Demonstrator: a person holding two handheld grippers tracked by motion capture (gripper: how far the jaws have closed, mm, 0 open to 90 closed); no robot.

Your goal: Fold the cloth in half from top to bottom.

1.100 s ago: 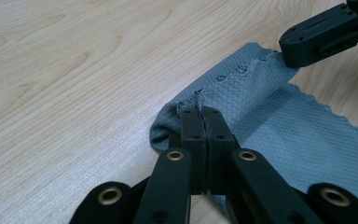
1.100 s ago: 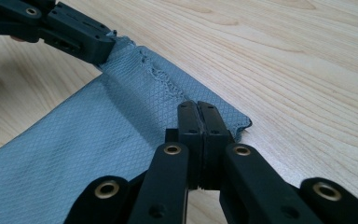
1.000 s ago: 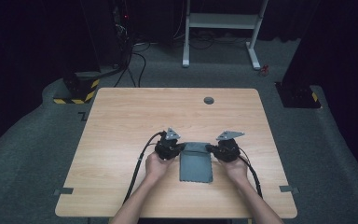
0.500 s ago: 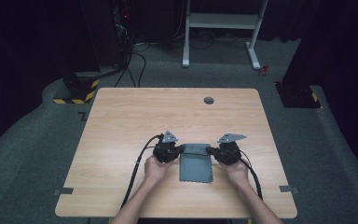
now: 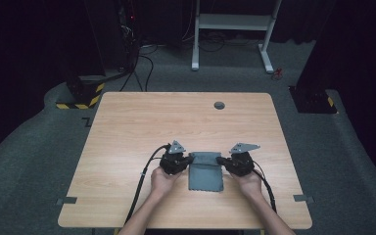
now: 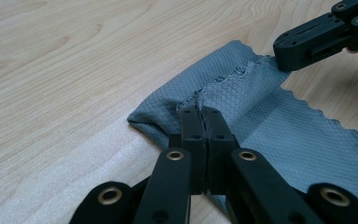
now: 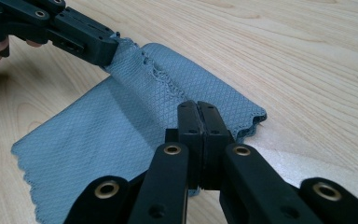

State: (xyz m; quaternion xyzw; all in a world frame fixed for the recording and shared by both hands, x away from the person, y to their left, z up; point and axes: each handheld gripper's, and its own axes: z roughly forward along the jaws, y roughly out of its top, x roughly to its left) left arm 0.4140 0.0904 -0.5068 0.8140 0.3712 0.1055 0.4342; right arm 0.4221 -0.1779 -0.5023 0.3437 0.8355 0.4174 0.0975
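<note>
A grey waffle-textured cloth (image 5: pixel 205 175) lies on the wooden table (image 5: pixel 176 122) near its front edge, between both hands. My left gripper (image 5: pixel 191 158) is shut on the cloth's far left corner; in the left gripper view its jaws (image 6: pixel 203 113) pinch a raised fold of the cloth (image 6: pixel 279 126). My right gripper (image 5: pixel 220 159) is shut on the far right corner, where it (image 7: pixel 198 108) clamps the cloth (image 7: pixel 112 126). Each gripper view also shows the other gripper, the right gripper (image 6: pixel 282 57) and the left gripper (image 7: pixel 109 49), holding the opposite corner. The far edge is lifted and wrinkled.
A small round dark grommet (image 5: pixel 219 105) sits near the table's far edge. A black cable (image 5: pixel 142 183) trails from the left gripper toward the front edge. Beyond the table stand a white desk frame (image 5: pixel 230 29) and dark equipment on grey carpet.
Both grippers have drawn slightly toward the person, bringing the cloth's far edge with them. Both stay shut on their corners.
</note>
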